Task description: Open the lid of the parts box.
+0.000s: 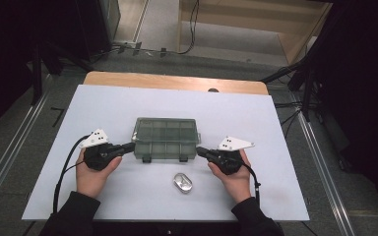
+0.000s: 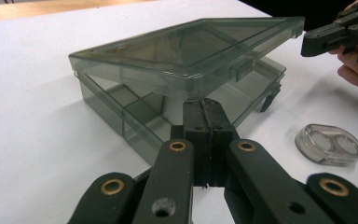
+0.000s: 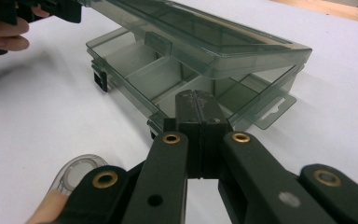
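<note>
Both grippers have their jaws pressed together, empty. The left gripper [image 1: 128, 146] noses under one front corner of the lid [image 2: 186, 46], the right gripper [image 1: 200, 151] under the other. The box [image 1: 165, 139] sits mid-table, its lid propped slightly ajar. Lift both tips evenly so the lid swings back without dragging the box. A small case [image 1: 182, 182] lies nearby.

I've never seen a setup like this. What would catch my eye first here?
Probably the smoky clear compartment box in the middle of the white table, its lid raised a little off the base. A person's hands hold two black grippers, the left gripper and the right gripper, one at each end of the box, both with jaws shut. Nearer the person lies a small clear oval case.
</note>
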A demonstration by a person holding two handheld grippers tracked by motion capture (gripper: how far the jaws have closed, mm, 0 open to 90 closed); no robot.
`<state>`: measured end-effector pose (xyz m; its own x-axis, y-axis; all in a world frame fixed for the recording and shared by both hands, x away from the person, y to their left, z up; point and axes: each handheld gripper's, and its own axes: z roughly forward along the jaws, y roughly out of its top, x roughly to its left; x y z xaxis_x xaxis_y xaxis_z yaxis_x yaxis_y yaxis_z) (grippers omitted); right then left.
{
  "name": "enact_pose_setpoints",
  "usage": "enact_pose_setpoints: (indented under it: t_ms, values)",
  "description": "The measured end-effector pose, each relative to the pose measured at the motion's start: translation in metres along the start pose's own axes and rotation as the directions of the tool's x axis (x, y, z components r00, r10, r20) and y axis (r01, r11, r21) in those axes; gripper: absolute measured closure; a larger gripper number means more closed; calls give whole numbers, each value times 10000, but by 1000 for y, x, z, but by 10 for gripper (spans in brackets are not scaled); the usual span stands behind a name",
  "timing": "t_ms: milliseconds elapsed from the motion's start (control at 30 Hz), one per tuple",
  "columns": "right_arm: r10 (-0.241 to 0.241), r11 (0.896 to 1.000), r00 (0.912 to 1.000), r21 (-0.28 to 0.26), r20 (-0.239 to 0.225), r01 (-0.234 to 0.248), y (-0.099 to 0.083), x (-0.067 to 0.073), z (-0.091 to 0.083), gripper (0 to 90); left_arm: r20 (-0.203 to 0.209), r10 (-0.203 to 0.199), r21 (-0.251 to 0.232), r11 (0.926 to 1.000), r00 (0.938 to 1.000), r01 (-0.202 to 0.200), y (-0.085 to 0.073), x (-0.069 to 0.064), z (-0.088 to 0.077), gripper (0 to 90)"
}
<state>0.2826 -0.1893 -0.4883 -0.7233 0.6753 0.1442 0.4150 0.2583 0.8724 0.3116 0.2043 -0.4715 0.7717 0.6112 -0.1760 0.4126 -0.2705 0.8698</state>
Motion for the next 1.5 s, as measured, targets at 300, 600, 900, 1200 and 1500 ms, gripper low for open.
enact_pose_setpoints:
  t_ms: [300,600,900,1200,1500]
  values:
    - [163,9991,9998,-391,-123,-167,7,-3,-4,882,21,12,-599,9982,10000,-10,11,0,-2,900]
    - [192,9978,9996,-633,-192,-204,20,-8,-5,882,4,62,-860,9963,10000,-61,25,0,1,900]
    - [-270,9944,9994,-1028,-217,247,40,-12,-6,829,-95,-70,-1122,9937,9999,59,35,7,5,900]
    - [189,9821,9998,-1875,104,-166,55,-27,-14,408,-214,-345,-1467,9887,9992,310,45,14,7,900]
    - [916,9845,9936,-1559,658,-804,66,-31,0,0,-507,-313,-1575,9873,9982,229,56,18,13,900]
